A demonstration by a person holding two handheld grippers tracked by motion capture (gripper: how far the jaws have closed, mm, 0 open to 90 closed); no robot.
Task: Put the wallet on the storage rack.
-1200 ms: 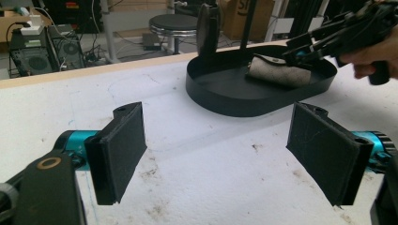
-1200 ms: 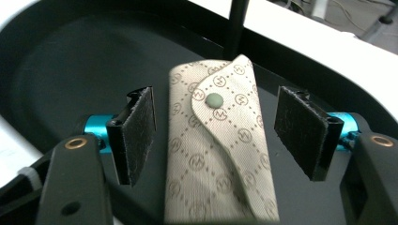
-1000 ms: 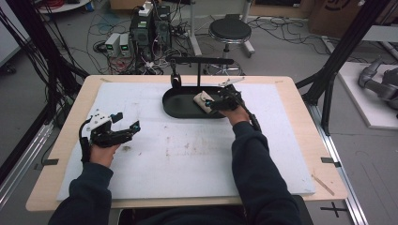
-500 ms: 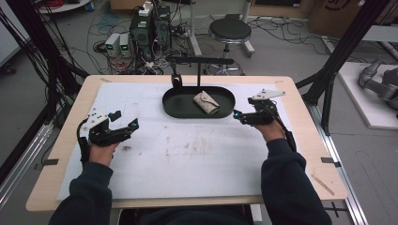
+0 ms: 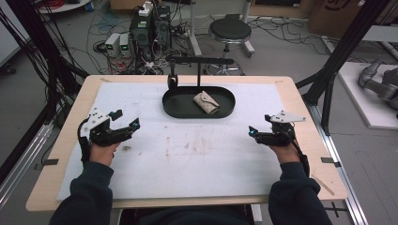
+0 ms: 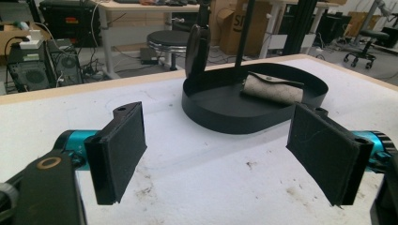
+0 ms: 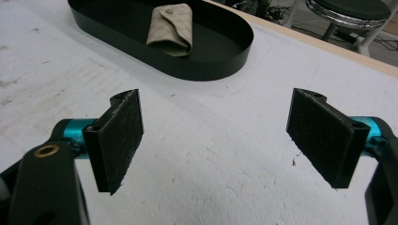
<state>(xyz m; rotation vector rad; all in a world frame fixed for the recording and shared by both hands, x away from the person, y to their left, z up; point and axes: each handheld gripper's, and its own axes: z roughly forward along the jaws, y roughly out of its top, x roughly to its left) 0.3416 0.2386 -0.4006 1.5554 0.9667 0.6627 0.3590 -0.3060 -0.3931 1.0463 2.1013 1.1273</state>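
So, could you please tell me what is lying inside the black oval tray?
Inside the black oval tray lies one beige snap-buttoned pouch, toward its right half. The rest of the tray floor looks bare. Whatever the closed pouch holds, or covers beneath it, can't be seen.

The left gripper sits near the table's left edge, jaws wide apart. The right gripper sits near the right edge, likewise spread and empty.

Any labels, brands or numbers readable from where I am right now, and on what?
Nothing can be read in full.
"SI": start of a cut-off print on a cardboard box behind the table, left gripper view; the rest is hidden.
Dark print on the cardboard box at top right, high view: too blurred.
Pouch and black tray: no text visible.
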